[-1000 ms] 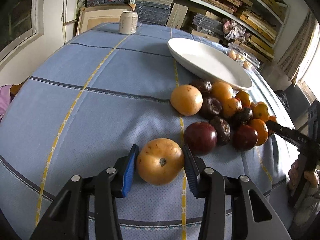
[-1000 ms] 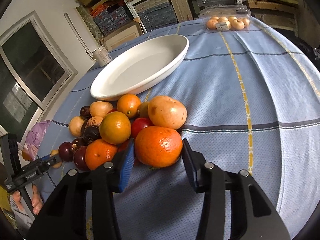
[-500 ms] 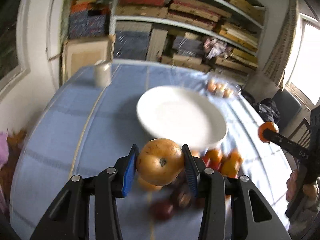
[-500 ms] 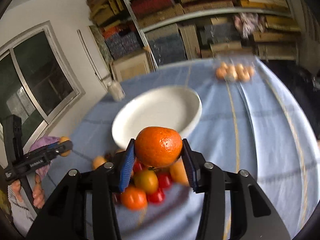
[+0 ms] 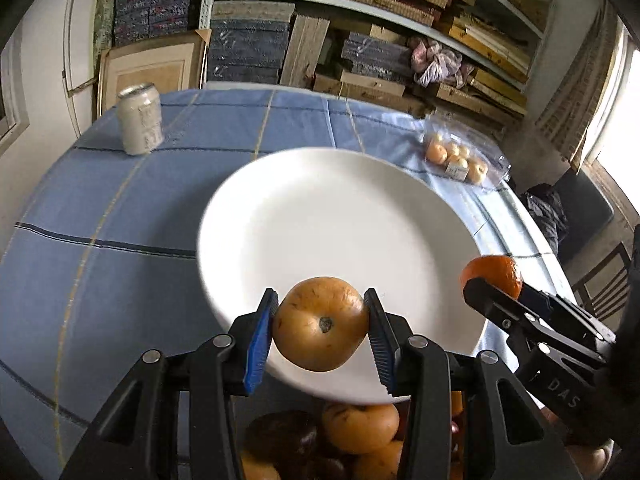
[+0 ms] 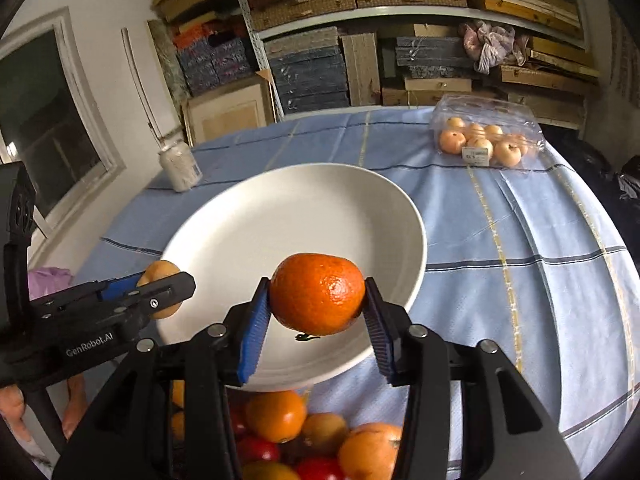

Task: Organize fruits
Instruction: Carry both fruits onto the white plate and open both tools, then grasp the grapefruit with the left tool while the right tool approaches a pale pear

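My left gripper [image 5: 320, 326] is shut on a yellow-brown round fruit [image 5: 320, 322], held in the air over the near rim of the white plate [image 5: 340, 220]. My right gripper [image 6: 316, 300] is shut on an orange [image 6: 318, 298], also raised above the near part of the plate [image 6: 280, 220]. Each gripper shows in the other view: the right one with its orange [image 5: 494, 272] at the right, the left one with its fruit [image 6: 160, 276] at the left. The pile of loose fruit [image 6: 304, 432] lies on the cloth below both grippers, mostly hidden by the fingers.
A white can [image 5: 140, 118] stands at the table's far left. A clear pack of small pale fruit [image 6: 484, 142] lies at the far right. The blue checked tablecloth [image 6: 520, 240] covers the round table. Stacked shelves rise behind. A hand [image 6: 16, 412] holds the left gripper.
Both grippers have lifted their fruit off the cloth and carried it forward from the pile to above the plate's near rim. The plate now fills the middle of both views.
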The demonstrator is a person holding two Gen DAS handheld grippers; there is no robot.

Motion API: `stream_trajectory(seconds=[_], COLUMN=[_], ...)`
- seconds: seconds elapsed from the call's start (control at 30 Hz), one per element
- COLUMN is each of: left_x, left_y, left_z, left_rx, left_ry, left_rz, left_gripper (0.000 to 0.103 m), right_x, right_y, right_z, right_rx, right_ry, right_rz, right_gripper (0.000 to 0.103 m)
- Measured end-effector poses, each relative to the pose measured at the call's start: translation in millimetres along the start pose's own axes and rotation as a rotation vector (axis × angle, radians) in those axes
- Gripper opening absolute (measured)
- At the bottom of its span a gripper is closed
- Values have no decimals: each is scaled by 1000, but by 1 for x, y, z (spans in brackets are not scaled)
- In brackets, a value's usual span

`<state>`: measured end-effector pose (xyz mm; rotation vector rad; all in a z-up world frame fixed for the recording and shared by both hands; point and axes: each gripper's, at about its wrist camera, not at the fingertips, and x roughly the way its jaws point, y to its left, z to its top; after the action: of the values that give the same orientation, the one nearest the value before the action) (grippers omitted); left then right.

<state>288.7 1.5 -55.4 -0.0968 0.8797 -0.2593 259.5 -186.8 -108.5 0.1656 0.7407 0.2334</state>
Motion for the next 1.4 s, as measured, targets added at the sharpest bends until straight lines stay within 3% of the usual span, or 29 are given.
stream_trajectory(seconds=[0.13, 0.2, 0.27, 0.47, 0.67, 0.9, 1.0, 1.1, 1.3, 1.4], left_x=[7, 2, -4, -32, -85, -99, -98, -101, -85, -75], left_y=[7, 13, 19, 24, 41, 71, 76, 66, 49, 48], left_z=[-4, -3, -2, -5, -37, -108, -110, -106, -111, -109], left_rx=[-6, -27, -56, -65, -117, -164, -181, -121, -31, -17], left_ry=[20, 10, -11, -64, -157, -107, -101, -137, -103, -82], left_rz=[10, 5, -6, 2, 59, 78, 66, 85, 130, 145], left_gripper=[46, 55, 63, 63, 73, 74, 73, 74, 74, 74], right_x=[10, 7, -1, -47, -96, -118, -114, -115, -110, -109], right_y=[-7, -10, -12, -22, -25, -27, -34, -34, -33, -32], right_z=[-1, -1, 1, 7, -15, -88, -106, -107, -109, -106], right_rx=[24, 40, 52, 93, 97, 45, 63, 68, 65, 67], right_ry=[30, 13, -15, -161, -237, -200, -138, -155, -132, -128], right_rz=[-1, 2, 16, 42, 66, 20, 23, 10, 7, 7], right_gripper=[47, 47, 48, 49, 66, 70, 70, 70, 71, 77])
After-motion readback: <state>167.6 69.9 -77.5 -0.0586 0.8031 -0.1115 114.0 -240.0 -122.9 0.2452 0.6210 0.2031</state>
